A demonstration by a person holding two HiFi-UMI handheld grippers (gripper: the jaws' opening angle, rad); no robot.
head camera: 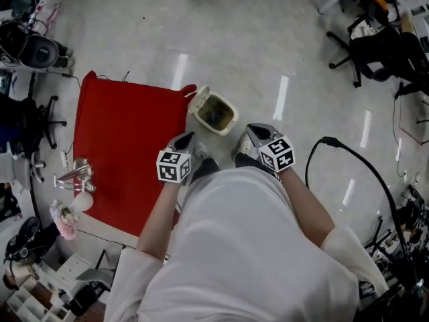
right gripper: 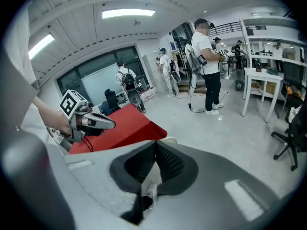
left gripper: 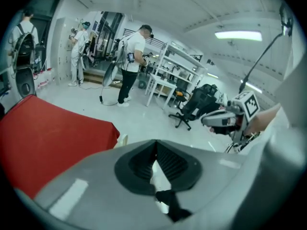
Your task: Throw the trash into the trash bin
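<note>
A cream trash bin (head camera: 214, 112) stands on the floor with its lid flipped open and dark, greenish stuff inside. It sits just past the right corner of the red-covered table (head camera: 127, 153). My left gripper (head camera: 188, 139) hovers close to my body, short of the bin, shut with nothing between its pads (left gripper: 154, 146). Beside it, at about the same height, my right gripper (head camera: 255, 132) is also shut and empty (right gripper: 154, 145). Each gripper view shows the other gripper (left gripper: 225, 119) (right gripper: 93, 121) held in the air. A sliver of the bin's rim (right gripper: 169, 140) peeks over the jaws.
A metal item (head camera: 75, 174) and pink flowers (head camera: 64, 220) lie at the table's left edge. A black cable (head camera: 355, 156) loops across the floor on the right. Office chairs (head camera: 379, 49), white shelving (left gripper: 172, 75) and standing people (left gripper: 130, 63) fill the far room.
</note>
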